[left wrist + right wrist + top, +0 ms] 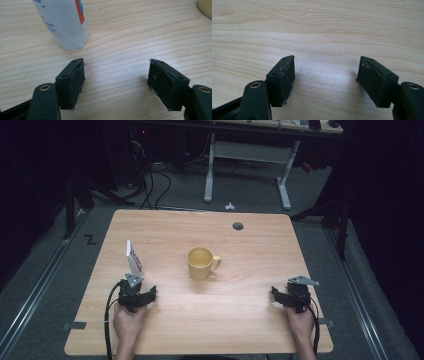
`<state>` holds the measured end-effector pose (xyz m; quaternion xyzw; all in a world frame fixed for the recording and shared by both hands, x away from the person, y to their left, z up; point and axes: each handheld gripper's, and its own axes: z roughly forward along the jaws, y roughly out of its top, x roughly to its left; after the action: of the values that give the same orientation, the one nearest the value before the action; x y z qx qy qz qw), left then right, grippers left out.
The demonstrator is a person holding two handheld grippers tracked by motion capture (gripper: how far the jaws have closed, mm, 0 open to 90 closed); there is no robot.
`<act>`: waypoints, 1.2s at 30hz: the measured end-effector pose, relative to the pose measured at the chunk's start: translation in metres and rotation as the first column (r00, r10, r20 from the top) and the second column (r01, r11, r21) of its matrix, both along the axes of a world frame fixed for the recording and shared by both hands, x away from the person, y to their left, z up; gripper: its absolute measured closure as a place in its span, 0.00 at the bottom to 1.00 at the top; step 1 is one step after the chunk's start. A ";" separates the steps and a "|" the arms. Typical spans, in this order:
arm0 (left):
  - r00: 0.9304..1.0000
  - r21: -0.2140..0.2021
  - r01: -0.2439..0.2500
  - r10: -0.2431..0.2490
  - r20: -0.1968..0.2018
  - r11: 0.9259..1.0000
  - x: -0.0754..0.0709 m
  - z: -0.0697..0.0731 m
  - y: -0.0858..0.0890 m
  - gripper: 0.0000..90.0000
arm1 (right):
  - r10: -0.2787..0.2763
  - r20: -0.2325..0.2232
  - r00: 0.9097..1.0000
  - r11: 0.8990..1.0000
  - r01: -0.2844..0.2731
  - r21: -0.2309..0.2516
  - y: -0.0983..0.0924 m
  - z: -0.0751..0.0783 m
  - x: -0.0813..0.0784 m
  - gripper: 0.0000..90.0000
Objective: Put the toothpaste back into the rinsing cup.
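- A white plastic bottle (134, 258) is seen on the left part of the wooden table (250, 330), just past the left gripper (142, 296).
- The bottle's long side runs up and down, and from the high view it is seen leaning a little, its top toward the far left.
- In the left gripper view the bottle (63, 23) is seen close up at the far left; its bottom end rests on the wood, and a red and blue label is printed on it.
- The left gripper's jaws are spread wide. Nothing is held between them, and the bottle is not touched by the pads (77, 83).
- The right gripper (283, 297) is held near the right edge of the table. Its jaws are spread wide too, and bare wood is seen between them in the right gripper view.
- A yellow mug (201, 263) is stood upright in the middle of the table, well apart from both grippers, with its handle pointed right.
- The table top is smooth, pale wood with wavy grain lines.
- The gripper pads are black, flat and a bit worn at the edges.
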<state>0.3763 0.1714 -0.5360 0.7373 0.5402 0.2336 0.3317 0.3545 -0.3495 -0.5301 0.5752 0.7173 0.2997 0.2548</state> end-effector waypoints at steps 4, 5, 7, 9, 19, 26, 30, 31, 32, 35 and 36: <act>1.000 0.000 0.003 -0.003 -0.001 1.000 0.000 0.000 0.000 0.32 | 0.000 0.000 1.000 1.000 0.000 0.000 0.000 0.000 0.000 0.34; 1.000 0.000 0.003 -0.003 -0.001 1.000 0.000 0.000 0.000 0.32 | -0.001 0.000 1.000 1.000 0.001 0.000 0.000 0.000 0.000 0.34; 1.000 0.001 0.003 -0.003 0.001 1.000 0.000 0.000 0.000 0.32 | -0.002 0.000 1.000 1.000 0.002 0.000 0.000 0.000 0.000 0.34; 1.000 0.001 0.003 -0.003 0.001 1.000 0.000 0.000 0.000 0.32 | -0.002 0.000 1.000 1.000 0.002 0.000 0.000 0.000 0.000 0.34; 0.999 0.002 0.039 -0.039 0.000 0.999 0.000 0.000 -0.002 0.31 | -0.001 0.000 1.000 1.000 0.001 0.000 0.000 0.000 0.000 0.34; 0.999 0.001 0.036 -0.036 0.001 0.999 0.000 0.000 -0.002 0.31 | 0.001 0.000 1.000 1.000 -0.001 -0.001 0.000 0.000 0.000 0.34; 1.000 -0.002 0.025 -0.025 -0.002 1.000 0.001 0.000 -0.004 0.30 | 0.005 0.001 1.000 1.000 -0.005 -0.001 0.000 0.000 0.000 0.34; 1.000 -0.001 0.026 -0.026 -0.002 1.000 0.001 0.000 -0.004 0.30 | 0.005 0.001 1.000 1.000 -0.005 -0.001 0.000 0.000 0.000 0.34; 1.000 0.002 0.027 -0.027 -0.002 1.000 0.001 0.000 -0.004 0.29 | 0.006 0.001 1.000 1.000 -0.006 0.000 0.000 0.000 0.000 0.34; 1.000 0.005 0.031 -0.031 -0.001 1.000 0.001 0.000 -0.005 0.29 | 0.006 0.000 1.000 1.000 -0.006 0.000 0.000 0.000 0.000 0.34; 1.000 0.006 0.031 -0.031 -0.002 1.000 0.001 0.000 -0.004 0.29 | 0.007 0.001 1.000 1.000 -0.007 -0.001 0.000 0.000 0.000 0.34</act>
<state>0.3771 0.1670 -0.5360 0.7467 0.5286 0.2291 0.3326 0.3545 -0.3491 -0.5300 0.5726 0.7192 0.3004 0.2541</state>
